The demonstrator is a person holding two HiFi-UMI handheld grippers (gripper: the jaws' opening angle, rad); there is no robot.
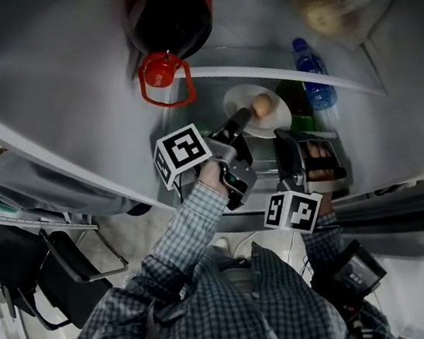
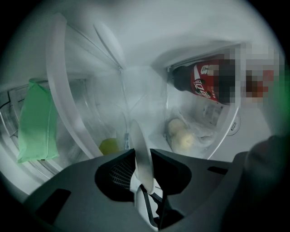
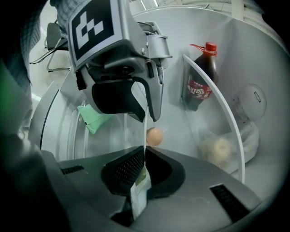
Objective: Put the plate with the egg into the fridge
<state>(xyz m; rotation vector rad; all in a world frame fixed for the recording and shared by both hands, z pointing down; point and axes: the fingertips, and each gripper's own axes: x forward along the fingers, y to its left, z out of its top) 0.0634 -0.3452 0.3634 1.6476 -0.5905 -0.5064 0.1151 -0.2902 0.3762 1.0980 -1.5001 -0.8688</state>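
Observation:
In the head view a white plate (image 1: 277,116) with a brown egg (image 1: 263,104) on it is held level inside the open fridge. My left gripper (image 1: 241,118) is shut on the plate's near left rim. My right gripper (image 1: 289,137) is shut on its near right rim. The left gripper view has the plate (image 2: 139,147) edge-on, pinched at the left gripper (image 2: 143,156). In the right gripper view the plate's thin rim (image 3: 145,136) runs into the shut right gripper (image 3: 144,156), with the egg (image 3: 154,136) just beyond and the left gripper (image 3: 146,115) clamped on the far rim.
A cola bottle (image 1: 171,14) with a red cap sits on the fridge's upper shelf. A blue water bottle (image 1: 313,72) stands right of the plate, behind a glass shelf edge (image 1: 341,82). A bag of pale round food (image 3: 219,149) and a green pouch (image 2: 38,120) lie inside.

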